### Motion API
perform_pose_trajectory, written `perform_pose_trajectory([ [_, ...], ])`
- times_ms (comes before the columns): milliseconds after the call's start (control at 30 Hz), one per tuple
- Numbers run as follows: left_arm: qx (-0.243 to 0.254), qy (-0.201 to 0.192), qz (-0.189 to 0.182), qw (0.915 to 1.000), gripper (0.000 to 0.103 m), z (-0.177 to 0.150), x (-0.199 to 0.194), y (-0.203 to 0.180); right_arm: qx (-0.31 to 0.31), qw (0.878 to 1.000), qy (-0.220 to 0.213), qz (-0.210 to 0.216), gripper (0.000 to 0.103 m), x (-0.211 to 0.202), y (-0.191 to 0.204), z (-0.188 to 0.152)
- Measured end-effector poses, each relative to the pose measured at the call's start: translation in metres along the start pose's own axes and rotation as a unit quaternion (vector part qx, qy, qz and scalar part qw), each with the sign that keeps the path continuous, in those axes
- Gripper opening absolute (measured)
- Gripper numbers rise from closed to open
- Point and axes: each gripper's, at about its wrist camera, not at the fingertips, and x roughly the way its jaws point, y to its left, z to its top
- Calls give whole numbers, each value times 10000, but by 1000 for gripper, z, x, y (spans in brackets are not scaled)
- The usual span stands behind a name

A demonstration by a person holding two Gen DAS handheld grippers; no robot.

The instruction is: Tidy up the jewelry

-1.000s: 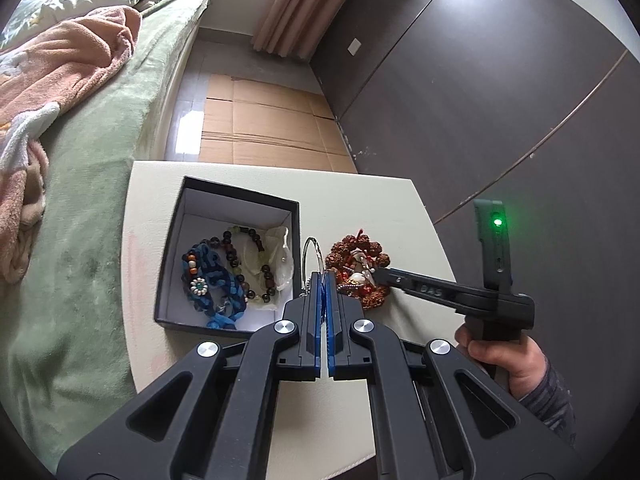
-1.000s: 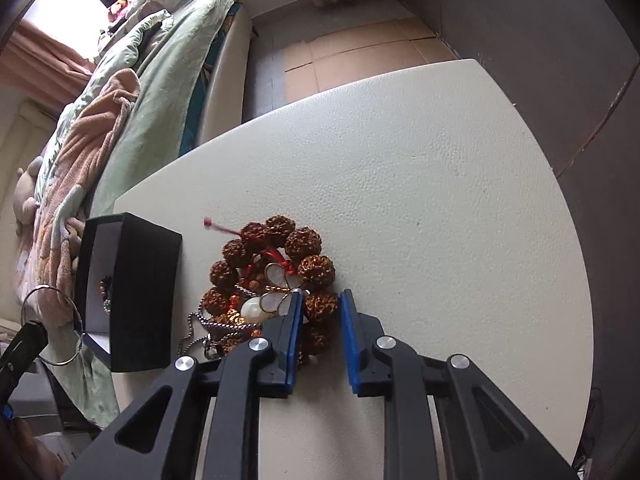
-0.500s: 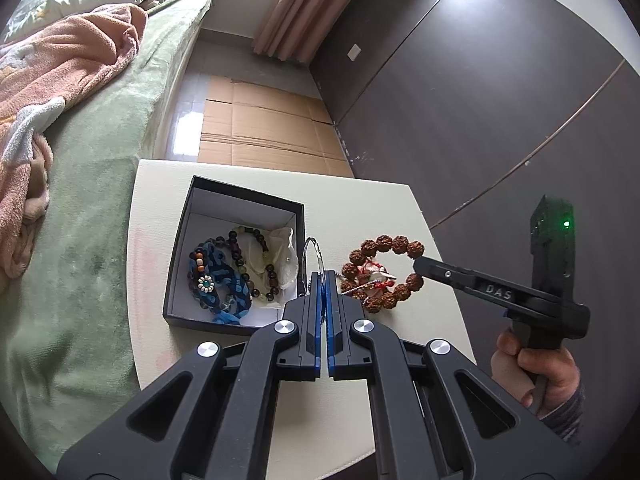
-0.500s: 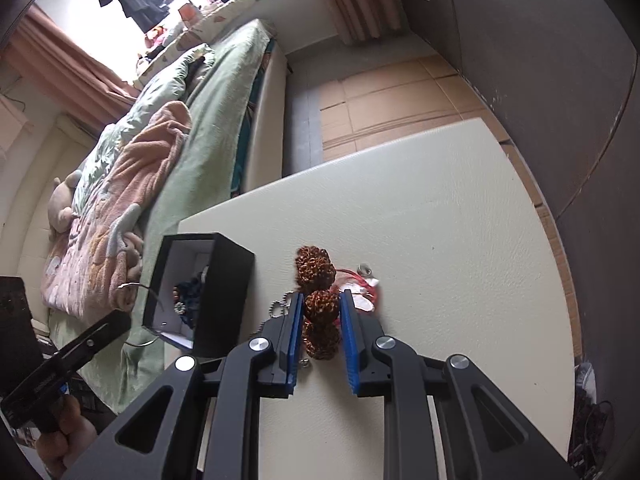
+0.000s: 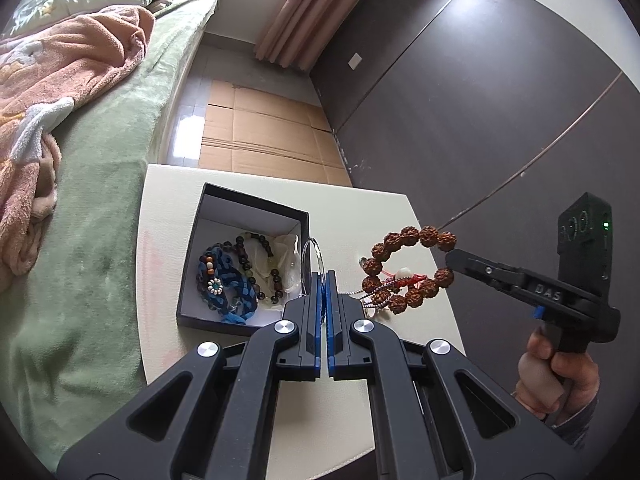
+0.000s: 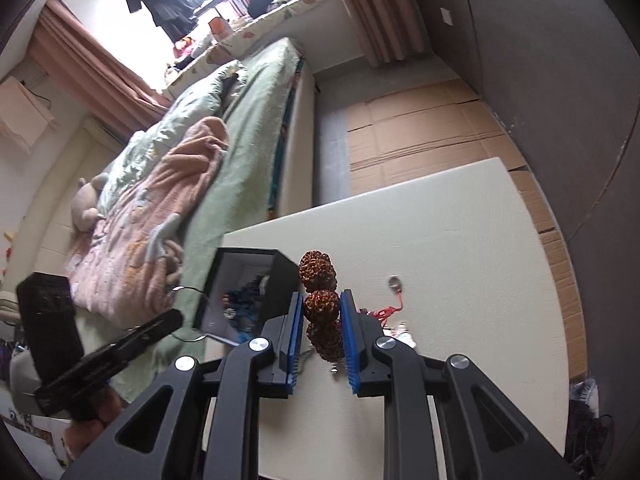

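Note:
A black jewelry box (image 5: 192,264) with a white inside stands on the cream table (image 5: 360,208). It holds a blue braided bracelet (image 5: 228,284) and a dark bead bracelet (image 5: 260,264). My left gripper (image 5: 323,276) is shut on a thin silver hoop (image 5: 314,250) beside the box's right wall. My right gripper (image 6: 319,308) is shut on a brown seed-bead bracelet (image 6: 320,276) and holds it above the table, right of the box. The bracelet (image 5: 408,272) hangs as a ring with red cord and a silver chain trailing below it.
A bed with a green cover (image 5: 100,208) and a pink blanket (image 5: 72,64) lies left of the table. Dark wall panels (image 5: 480,100) stand on the right. Cardboard (image 5: 260,132) covers the floor beyond the table. A small silver ring (image 6: 395,282) lies on the table (image 6: 460,240).
My right gripper has closed on the brown seed-bead bracelet and lifted it off the table. The left gripper has kept hold of the silver hoop by the box.

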Motion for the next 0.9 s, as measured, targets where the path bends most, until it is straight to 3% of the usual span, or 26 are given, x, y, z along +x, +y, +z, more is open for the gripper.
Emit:
perform_pose_trajectory([
  [100, -49, -27, -25, 10000, 3, 0, -3, 4, 66, 9992, -71, 375, 18, -9, 5, 0],
  [267, -100, -70, -28, 9999, 3, 1, -9, 10, -48, 9997, -132, 194, 18, -13, 13, 1],
  [667, -171, -213, -14, 9996, 5, 17, -10, 17, -402, 9986, -267, 216, 18, -27, 47, 8],
  [700, -171, -220, -16, 9996, 18, 19, -10, 17, -519, 9980, -352, 41, 18, -30, 52, 9],
  [733, -179, -238, 13, 9996, 45, 21, -9, 18, -607, 9972, -417, -88, 18, -33, 56, 9],
  [800, -224, -401, 105, 9989, 70, 23, -12, 19, -872, 9934, -536, -523, 18, -36, 66, 9],
  [900, -298, -420, 18, 9987, 70, 25, -10, 22, -925, 9917, -486, -744, 18, -34, 65, 11],
])
